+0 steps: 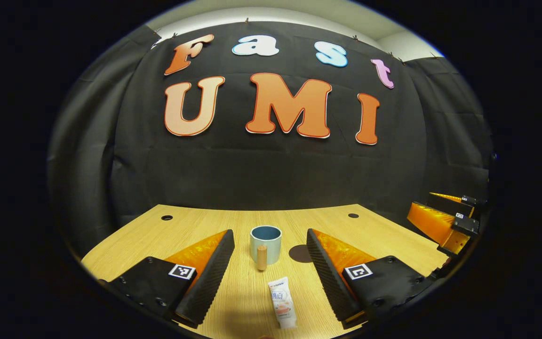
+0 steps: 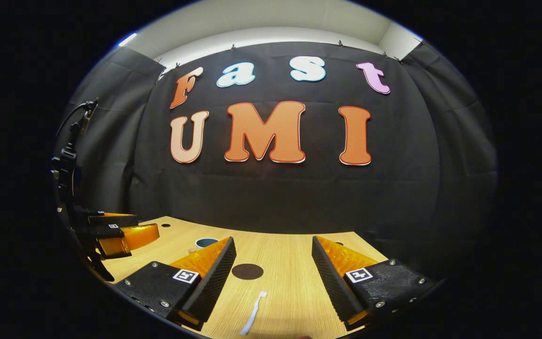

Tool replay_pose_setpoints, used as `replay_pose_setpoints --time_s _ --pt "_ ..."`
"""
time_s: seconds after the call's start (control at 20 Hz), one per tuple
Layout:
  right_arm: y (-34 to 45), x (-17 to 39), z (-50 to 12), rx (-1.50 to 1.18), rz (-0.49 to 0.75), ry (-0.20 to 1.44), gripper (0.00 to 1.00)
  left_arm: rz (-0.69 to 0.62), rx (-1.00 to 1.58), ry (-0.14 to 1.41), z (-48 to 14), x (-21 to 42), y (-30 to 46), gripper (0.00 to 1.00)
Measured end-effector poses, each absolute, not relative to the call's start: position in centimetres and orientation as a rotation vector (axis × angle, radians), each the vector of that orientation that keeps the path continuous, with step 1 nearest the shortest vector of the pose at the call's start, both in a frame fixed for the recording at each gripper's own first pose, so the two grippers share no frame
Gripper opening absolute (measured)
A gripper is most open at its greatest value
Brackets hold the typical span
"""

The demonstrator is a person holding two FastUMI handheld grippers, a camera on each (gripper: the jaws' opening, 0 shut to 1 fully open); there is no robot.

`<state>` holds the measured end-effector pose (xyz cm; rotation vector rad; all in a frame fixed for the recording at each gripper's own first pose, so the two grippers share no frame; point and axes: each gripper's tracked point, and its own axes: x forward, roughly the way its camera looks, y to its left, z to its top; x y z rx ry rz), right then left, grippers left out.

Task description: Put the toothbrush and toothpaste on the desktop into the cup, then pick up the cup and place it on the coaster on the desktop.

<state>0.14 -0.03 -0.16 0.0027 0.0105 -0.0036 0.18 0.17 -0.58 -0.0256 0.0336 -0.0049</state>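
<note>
Presently both grippers, left [image 1: 270,268] and right [image 2: 273,278], gape empty; toothpaste [image 1: 283,301] before the cup [image 1: 266,244]: soft, light, pinch mid-tube.

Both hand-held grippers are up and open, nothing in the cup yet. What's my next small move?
Probably lower the left hand-held gripper onto the toothpaste: it lies flat between the open fingers, just short of the empty cup.

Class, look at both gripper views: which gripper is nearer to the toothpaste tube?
Left. The toothpaste tube lies on the desk between the open fingers of the left gripper, just ahead of it. The right gripper hovers off to the side, over the toothbrush.
</note>
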Motion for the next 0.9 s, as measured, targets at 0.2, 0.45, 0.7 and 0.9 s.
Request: replay_pose_setpoints --time_s 0.2,0.45,0.7,0.9 --pt "-0.3 0.2 -0.5 -0.001 -0.012 0.026 0.97 -0.010 -0.053 0.046 -0.8 0.2 0.3 0.99" --pt "-0.5 0.3 -1.5 0.003 -0.008 0.092 0.99 -0.080 -0.154 0.144 -2.4 0.9 -0.6 0.99" --pt "-0.8 0.5 -2.3 -0.021 -0.004 0.143 0.98 -0.114 -0.186 0.299 -5.7 2.1 -0.6 1.00" --pt "-1.3 0.6 -3.1 -0.024 -0.011 0.209 0.98 -0.169 -0.176 0.464 -8.6 2.2 -1.6 1.00"
